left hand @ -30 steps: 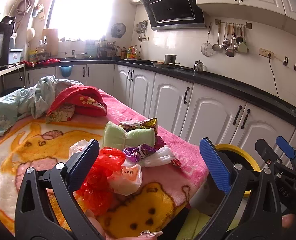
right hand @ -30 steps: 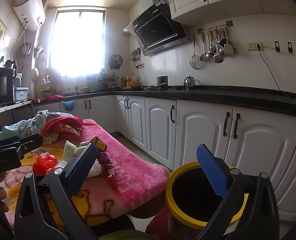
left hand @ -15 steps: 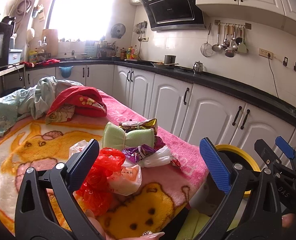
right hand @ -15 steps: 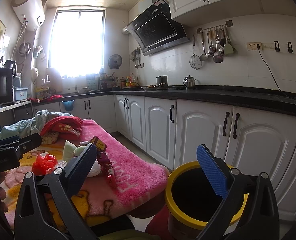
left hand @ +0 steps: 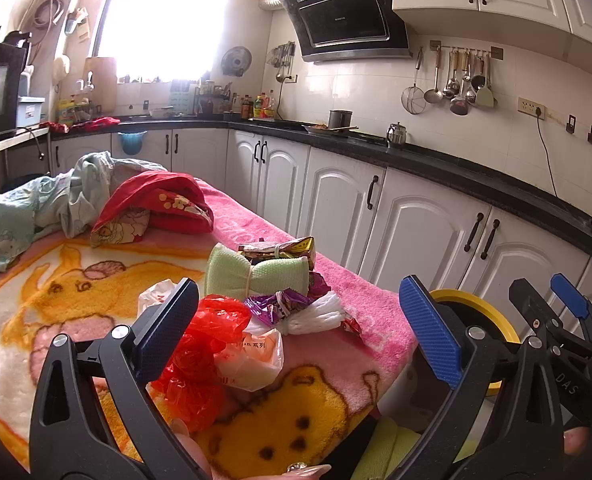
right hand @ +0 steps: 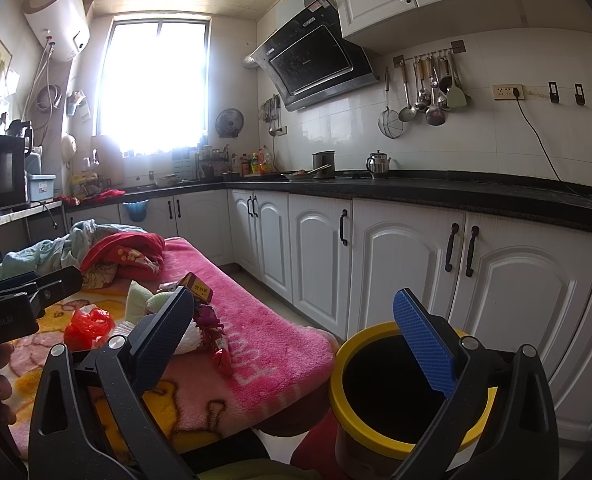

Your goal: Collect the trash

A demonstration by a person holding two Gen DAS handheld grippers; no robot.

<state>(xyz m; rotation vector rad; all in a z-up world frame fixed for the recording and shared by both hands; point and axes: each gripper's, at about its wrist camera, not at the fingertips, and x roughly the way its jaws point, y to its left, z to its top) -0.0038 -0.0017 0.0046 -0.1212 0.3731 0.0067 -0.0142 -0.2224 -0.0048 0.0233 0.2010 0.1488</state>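
On the blanket (left hand: 76, 280) sits a trash pile (left hand: 256, 304); both tongs, left gripper (left hand: 296, 328) and right gripper (right hand: 296, 332), spread wide, bin (right hand: 376, 436) beside.

left wrist: near blanket (left hand: 76, 300) | right wrist: over bin (right hand: 396, 444) | shared: both

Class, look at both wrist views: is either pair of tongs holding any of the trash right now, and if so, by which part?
Nothing is held. The left tongs are open above the red plastic bag, and the right tongs are open beside the yellow-rimmed bin.
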